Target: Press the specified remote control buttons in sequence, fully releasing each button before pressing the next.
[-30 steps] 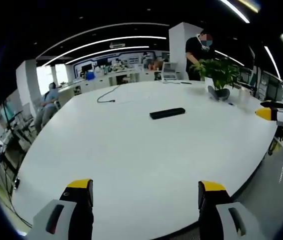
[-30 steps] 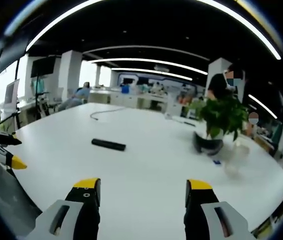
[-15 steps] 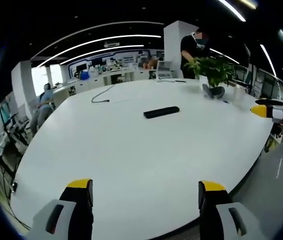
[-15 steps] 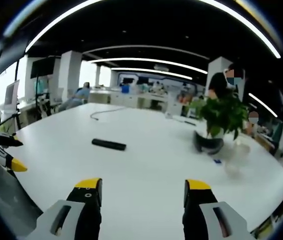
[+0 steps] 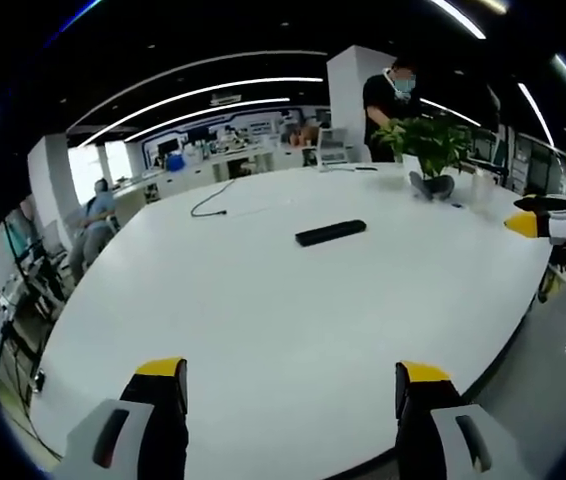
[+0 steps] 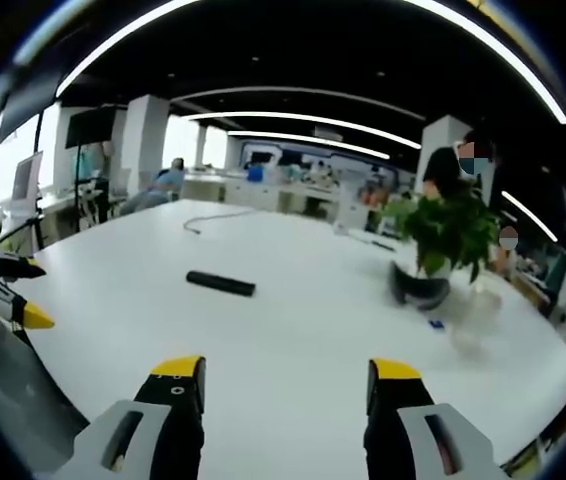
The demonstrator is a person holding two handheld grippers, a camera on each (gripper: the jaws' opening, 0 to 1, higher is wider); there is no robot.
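Black remote (image 5: 331,232) on white table (image 5: 263,300), office behind.

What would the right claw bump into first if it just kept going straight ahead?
Probably bare white table. The right claw points between the black remote and the potted plant, though depth is hard to judge.
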